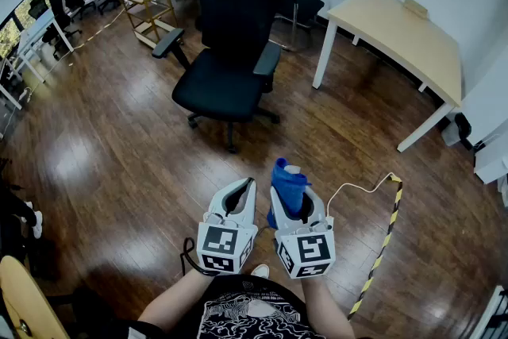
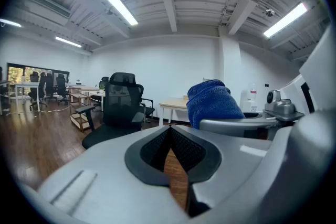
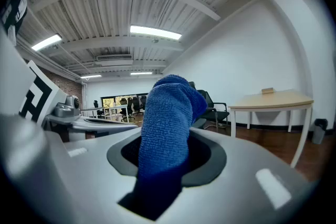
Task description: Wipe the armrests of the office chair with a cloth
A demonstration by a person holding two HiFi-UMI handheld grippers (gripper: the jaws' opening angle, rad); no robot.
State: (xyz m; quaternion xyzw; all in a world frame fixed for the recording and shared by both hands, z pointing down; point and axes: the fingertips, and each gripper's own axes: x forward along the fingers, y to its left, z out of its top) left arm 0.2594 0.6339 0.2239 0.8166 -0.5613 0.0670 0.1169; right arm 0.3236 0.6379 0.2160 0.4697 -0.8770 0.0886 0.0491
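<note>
A black office chair (image 1: 226, 52) stands ahead of me on the wood floor, its left armrest (image 1: 167, 43) and right armrest (image 1: 267, 58) both bare. It also shows in the left gripper view as the chair (image 2: 118, 110). My right gripper (image 1: 287, 194) is shut on a blue cloth (image 1: 287, 185) that sticks up from its jaws; the cloth (image 3: 167, 123) fills the right gripper view. My left gripper (image 1: 238, 193) is shut with nothing in it, beside the right one. Both grippers are held close to my body, well short of the chair.
A light wooden table (image 1: 401, 40) stands to the right by the wall. A second black chair (image 1: 295, 0) sits behind the first. A wooden shelf cart (image 1: 147, 8) and more desks are at the far left. A white cable (image 1: 357, 190) and striped tape (image 1: 382, 246) lie on the floor at right.
</note>
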